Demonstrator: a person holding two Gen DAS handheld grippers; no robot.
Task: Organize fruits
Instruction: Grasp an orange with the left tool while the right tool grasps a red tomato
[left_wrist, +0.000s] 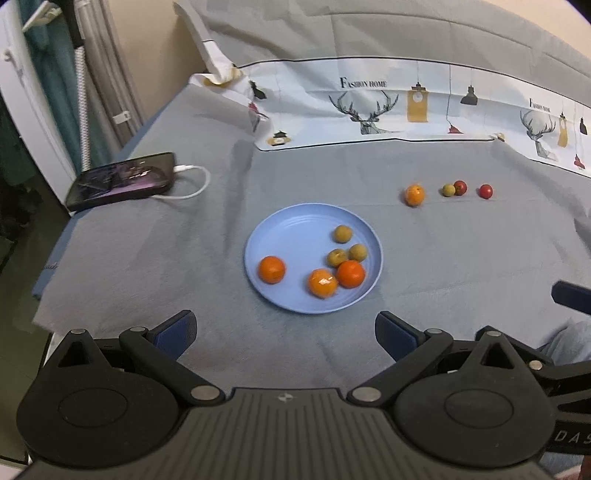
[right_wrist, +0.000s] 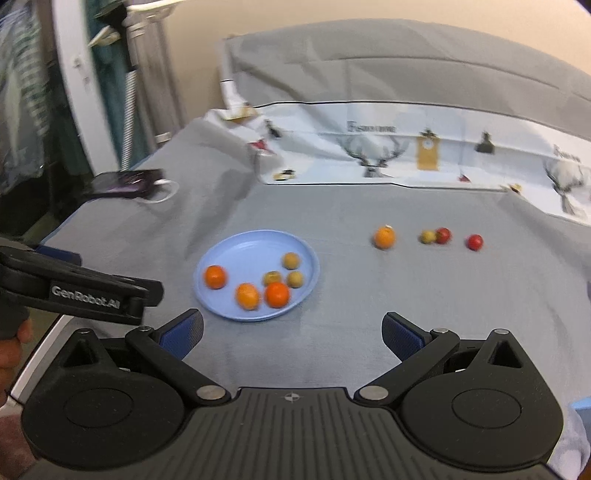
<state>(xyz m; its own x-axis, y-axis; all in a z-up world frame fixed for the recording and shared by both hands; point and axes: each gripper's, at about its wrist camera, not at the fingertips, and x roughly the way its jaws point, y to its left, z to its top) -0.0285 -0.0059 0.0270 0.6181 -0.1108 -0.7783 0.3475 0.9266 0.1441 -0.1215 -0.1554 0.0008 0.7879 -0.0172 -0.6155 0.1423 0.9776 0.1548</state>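
Left wrist view: the left gripper (left_wrist: 286, 332) hangs empty, fingers wide apart, just short of the plate (left_wrist: 280, 229). The plate holds three oranges and three small brownish fruits. Four fruits are loose on the bed cover (left_wrist: 147, 258), in a row beyond the plate and to the right: an orange (left_wrist: 414, 194), a green fruit (left_wrist: 448, 190) touching a red one (left_wrist: 460, 187), and a second red (left_wrist: 485, 191) a little apart.

Right wrist view, blurred: the right gripper (right_wrist: 291, 332) is also empty with fingers spread. The loose row lies ahead and slightly right of it, the plate ahead-left. The right gripper looks nearer the row, so it is probably the one to reach, the orange (right_wrist: 384, 237) first.
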